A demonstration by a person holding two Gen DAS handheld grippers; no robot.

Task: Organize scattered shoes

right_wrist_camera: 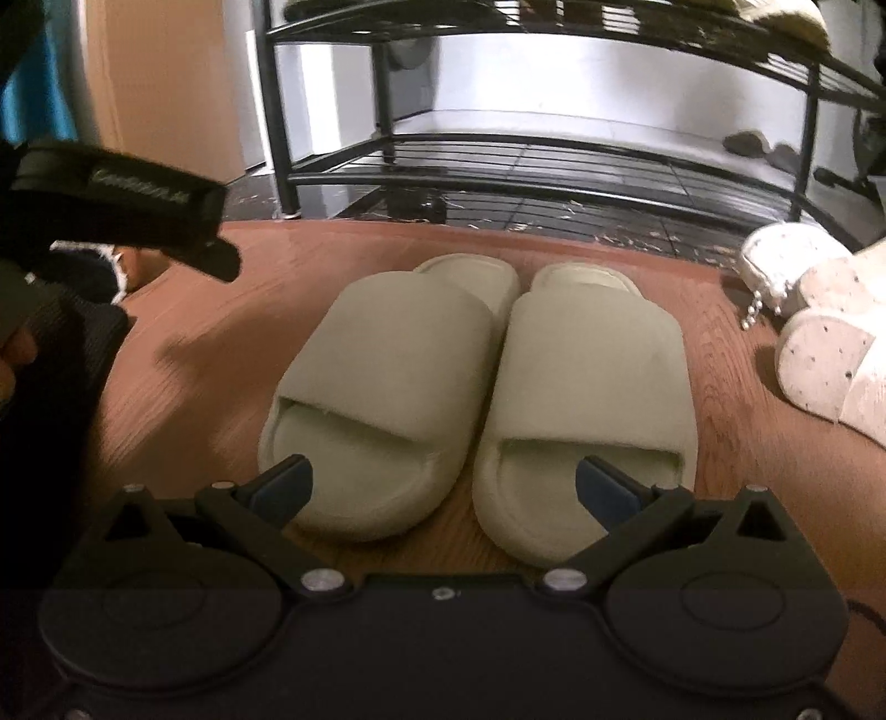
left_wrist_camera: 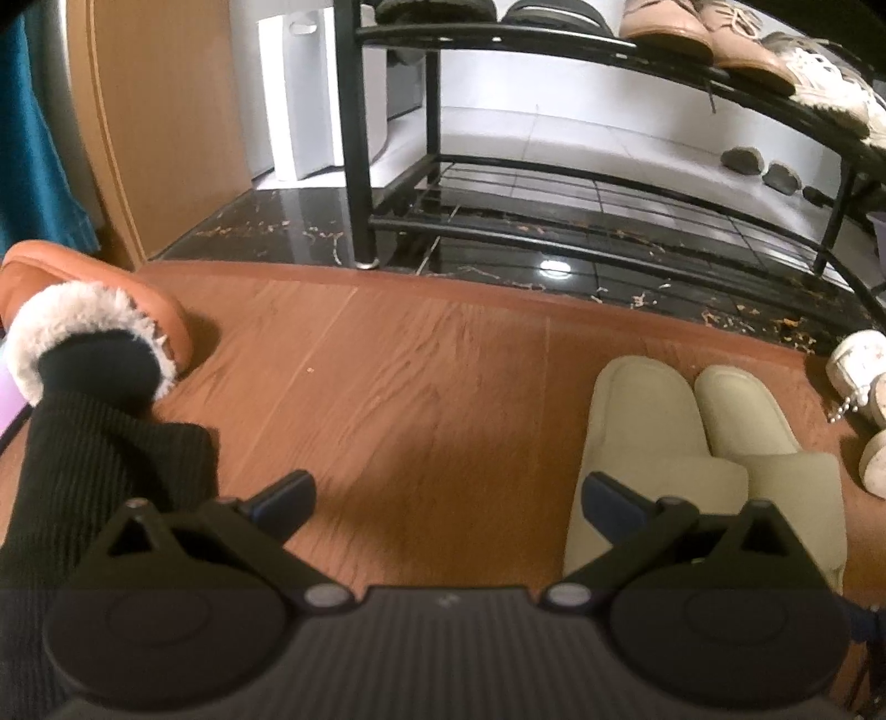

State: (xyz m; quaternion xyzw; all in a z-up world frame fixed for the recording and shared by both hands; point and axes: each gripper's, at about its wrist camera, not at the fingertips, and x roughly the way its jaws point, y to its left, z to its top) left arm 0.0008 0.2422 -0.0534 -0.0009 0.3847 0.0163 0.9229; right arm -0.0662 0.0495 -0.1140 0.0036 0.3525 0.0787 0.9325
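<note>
Right wrist view: right gripper [right_wrist_camera: 443, 490] spread wide over pale green foam slides [right_wrist_camera: 476, 387]; left gripper [left_wrist_camera: 448, 498] also wide, empty. Best to pinch both inner walls together, then lift level to black metal rack [right_wrist_camera: 498, 166]

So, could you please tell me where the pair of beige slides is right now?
The beige slides lie side by side on the wooden floor, before the open right gripper, short of the black shoe rack.

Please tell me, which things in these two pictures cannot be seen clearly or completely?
- Orange slipper, left wrist view: a black-socked leg covers its opening and heel.
- White shoes, right wrist view: cut off by the right edge.
- Shoes on the top shelf, left wrist view: cut off by the top edge.
- Small dark items behind the shoe rack: too small to identify.
- Left beige slide, left wrist view: heel hidden by the left gripper.
</note>
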